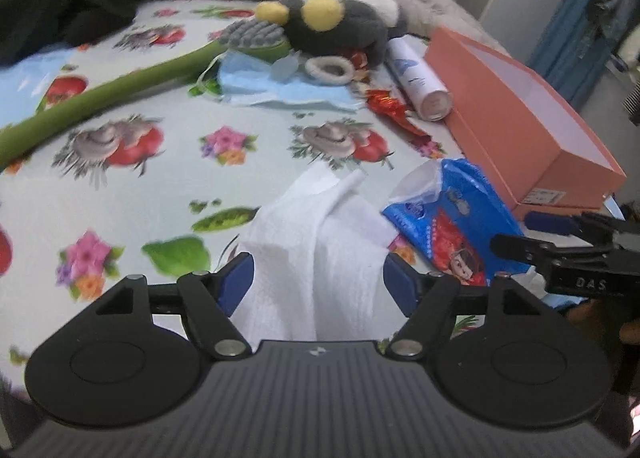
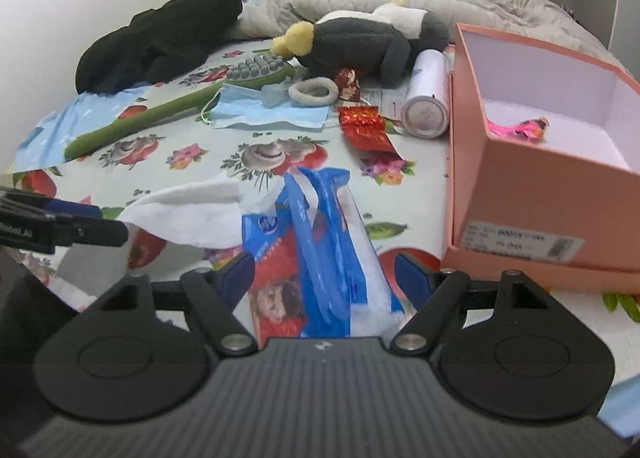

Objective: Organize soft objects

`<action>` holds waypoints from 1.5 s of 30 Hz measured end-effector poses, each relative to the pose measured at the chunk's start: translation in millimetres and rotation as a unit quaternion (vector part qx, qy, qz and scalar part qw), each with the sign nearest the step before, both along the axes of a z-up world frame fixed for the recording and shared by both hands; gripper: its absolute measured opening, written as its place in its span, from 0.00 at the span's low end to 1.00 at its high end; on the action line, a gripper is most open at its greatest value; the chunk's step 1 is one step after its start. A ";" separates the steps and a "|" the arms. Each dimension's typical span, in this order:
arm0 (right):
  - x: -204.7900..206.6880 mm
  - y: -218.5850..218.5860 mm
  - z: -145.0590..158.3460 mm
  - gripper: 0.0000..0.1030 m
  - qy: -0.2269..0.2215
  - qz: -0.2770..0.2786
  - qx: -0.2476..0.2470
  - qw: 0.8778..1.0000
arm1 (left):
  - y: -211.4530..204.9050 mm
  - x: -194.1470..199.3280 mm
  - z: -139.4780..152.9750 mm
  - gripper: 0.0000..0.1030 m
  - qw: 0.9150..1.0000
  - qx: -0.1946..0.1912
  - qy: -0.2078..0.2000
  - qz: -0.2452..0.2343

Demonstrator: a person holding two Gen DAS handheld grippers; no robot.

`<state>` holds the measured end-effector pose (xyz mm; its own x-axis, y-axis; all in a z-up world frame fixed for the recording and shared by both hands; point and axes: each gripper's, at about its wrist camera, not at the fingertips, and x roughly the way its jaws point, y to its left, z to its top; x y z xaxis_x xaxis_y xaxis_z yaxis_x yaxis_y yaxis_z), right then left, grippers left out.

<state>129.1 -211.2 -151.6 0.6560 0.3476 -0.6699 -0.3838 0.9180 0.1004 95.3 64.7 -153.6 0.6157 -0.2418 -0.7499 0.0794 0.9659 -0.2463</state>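
Observation:
A crumpled white tissue (image 1: 316, 242) lies on the flowered bedsheet (image 1: 160, 186), between the blue pads of my left gripper (image 1: 320, 284). The jaws stand wide and open around it. Just to its right lies a blue and red tissue pack (image 1: 448, 226). In the right wrist view that pack (image 2: 320, 242) sits between the spread fingers of my right gripper (image 2: 326, 278), which is open. The white tissue (image 2: 192, 210) lies to its left. A grey and yellow plush toy (image 1: 332, 26) (image 2: 360, 42) rests farther back.
An open orange box (image 2: 540, 198) (image 1: 520, 130) stands at the right with a pink item (image 2: 520, 128) inside. A blue face mask (image 2: 268, 110), green long-handled brush (image 2: 160, 114), scrunchie (image 2: 314, 92), red wrapper (image 2: 364, 126) and white bottle (image 2: 428, 98) lie mid-bed. Black clothing (image 2: 160, 38) sits behind.

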 end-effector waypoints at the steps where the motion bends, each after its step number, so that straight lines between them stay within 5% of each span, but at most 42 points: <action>1: 3.4 1.1 -1.9 0.76 -0.001 -0.001 0.001 1.000 | -1.5 3.0 -1.6 0.74 1.000 0.004 -0.003 -0.007; 5: 12.4 8.1 -10.1 0.76 0.001 0.012 -0.002 1.000 | -9.9 14.6 -11.6 0.74 0.999 0.029 -0.009 -0.023; 9: 15.5 12.2 -17.1 0.54 0.015 0.008 -0.006 1.000 | -16.4 24.4 -23.6 0.70 0.999 0.039 -0.006 -0.024; 12: 13.5 14.3 -19.3 0.31 0.020 0.006 -0.024 1.000 | -18.2 28.9 -30.7 0.58 0.999 0.043 0.002 -0.016; 18: 7.1 17.3 -20.6 0.15 0.029 0.009 -0.028 0.999 | -17.9 31.1 -37.6 0.24 0.999 0.039 0.005 0.010; 22: 3.6 19.1 -17.3 0.11 0.034 0.004 -0.029 0.999 | -16.6 31.1 -33.9 0.08 0.999 0.024 0.005 0.029; 33: -3.0 0.2 14.1 0.09 0.037 -0.028 -0.004 0.999 | -36.2 21.4 8.7 0.07 0.997 -0.018 -0.013 0.069; 45: -0.1 -32.6 98.4 0.09 -0.022 -0.051 0.028 0.998 | -67.2 35.7 90.0 0.07 0.995 -0.056 -0.034 0.075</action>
<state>129.0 -243.8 -53.2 0.7180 0.3136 -0.6214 -0.2940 0.9458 0.1377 131.0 -2.6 -63.6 0.7001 -0.2232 -0.6782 -0.0435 0.9348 -0.3526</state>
